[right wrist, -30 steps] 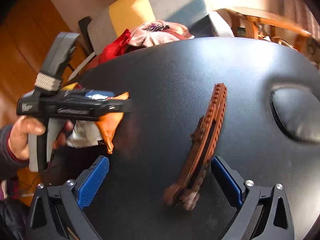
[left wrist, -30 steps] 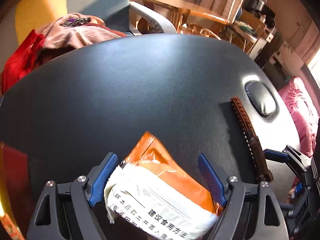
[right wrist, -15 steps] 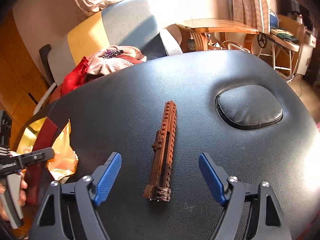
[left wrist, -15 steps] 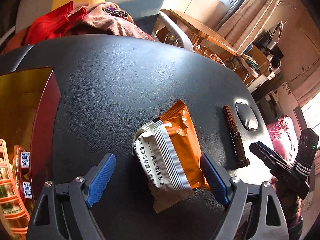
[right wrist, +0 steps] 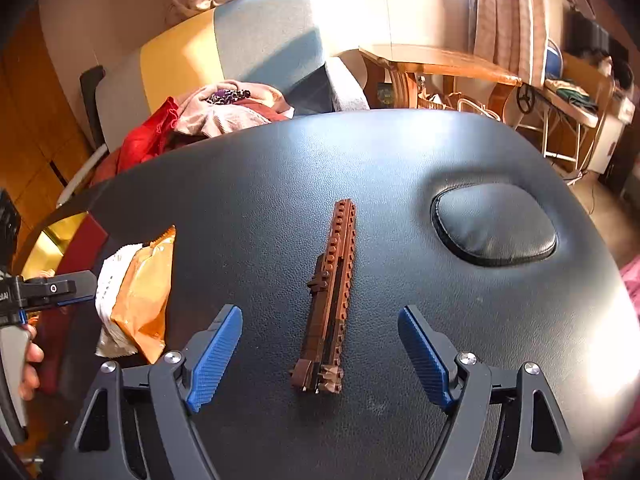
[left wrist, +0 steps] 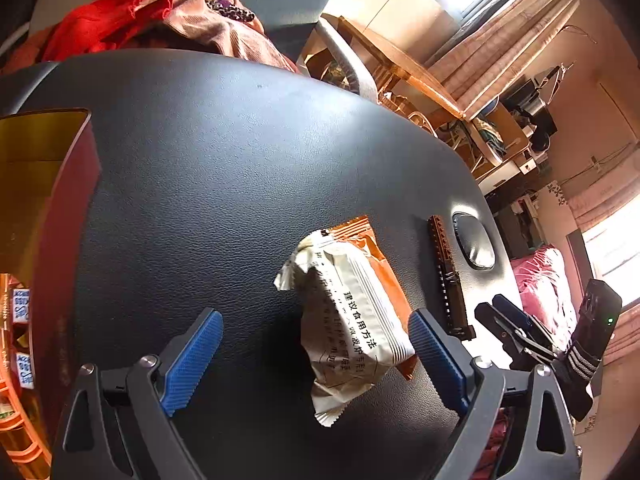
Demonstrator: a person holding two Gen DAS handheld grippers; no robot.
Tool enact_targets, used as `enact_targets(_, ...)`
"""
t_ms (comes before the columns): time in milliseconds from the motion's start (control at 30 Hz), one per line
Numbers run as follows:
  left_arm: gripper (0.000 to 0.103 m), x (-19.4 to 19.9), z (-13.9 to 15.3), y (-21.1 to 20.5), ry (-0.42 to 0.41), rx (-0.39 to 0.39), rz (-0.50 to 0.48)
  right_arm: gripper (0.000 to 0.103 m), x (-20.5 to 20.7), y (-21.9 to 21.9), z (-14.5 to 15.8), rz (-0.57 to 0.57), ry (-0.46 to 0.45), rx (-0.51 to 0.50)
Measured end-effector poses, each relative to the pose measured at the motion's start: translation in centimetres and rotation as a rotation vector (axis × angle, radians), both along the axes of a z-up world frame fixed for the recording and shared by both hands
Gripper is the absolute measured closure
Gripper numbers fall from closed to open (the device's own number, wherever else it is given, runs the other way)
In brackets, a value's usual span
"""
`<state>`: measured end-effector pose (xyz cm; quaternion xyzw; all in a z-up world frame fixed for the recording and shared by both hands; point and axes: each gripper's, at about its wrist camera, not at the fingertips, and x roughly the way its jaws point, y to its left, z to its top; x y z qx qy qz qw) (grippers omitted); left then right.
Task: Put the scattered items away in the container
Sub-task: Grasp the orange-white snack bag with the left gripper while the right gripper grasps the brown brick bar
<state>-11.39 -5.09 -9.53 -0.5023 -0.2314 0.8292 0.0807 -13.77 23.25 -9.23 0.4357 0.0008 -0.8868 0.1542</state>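
An orange and white snack packet (left wrist: 352, 312) lies on the black padded table (left wrist: 224, 184), between my left gripper's (left wrist: 316, 356) open fingers and nearer the right one. It also shows in the right wrist view (right wrist: 134, 300). A long brown brick-built bar (right wrist: 330, 300) lies in front of my right gripper (right wrist: 320, 352), which is open and empty, with the bar's near end between its fingers. The bar also shows in the left wrist view (left wrist: 446, 276). A red container with a gold inside (left wrist: 48, 184) stands at the left, with several small items in it.
An oval black cushion (right wrist: 494, 222) is set into the table at the right. A chair with red and pink clothes (right wrist: 208, 120) stands behind the table. A wooden table (right wrist: 436, 68) and shelves stand further back. The table edge curves away on all sides.
Both grippers have drawn back and risen. The snack packet now lies loose on the table, further from the left gripper's fingers. The brown bar has not moved.
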Motion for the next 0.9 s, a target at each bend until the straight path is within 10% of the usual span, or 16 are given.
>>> enact_targets(333,0.006,-2.4,-0.6,3.5,-0.017,-0.145,-0.083,0.022,-3.8,-0.2,-1.1,-0.020,-0.040,0.010)
enact_targets(700,0.017,-3.2,-1.5,5.2,-0.012,-0.199,-0.126,0.054,-5.7,-2.2,-3.6,-0.002,-0.090,0.096)
enact_targets(767,0.022,-3.1,-1.5,5.4,0.003,-0.213,-0.133,0.072,-5.4,-2.2,-3.7,-0.003,-0.077,0.112)
enact_targets(900,0.031,-2.4,-1.3,5.9,0.024,-0.221,-0.152,0.073,-4.7,-2.0,-3.8,-0.007,-0.071,0.100)
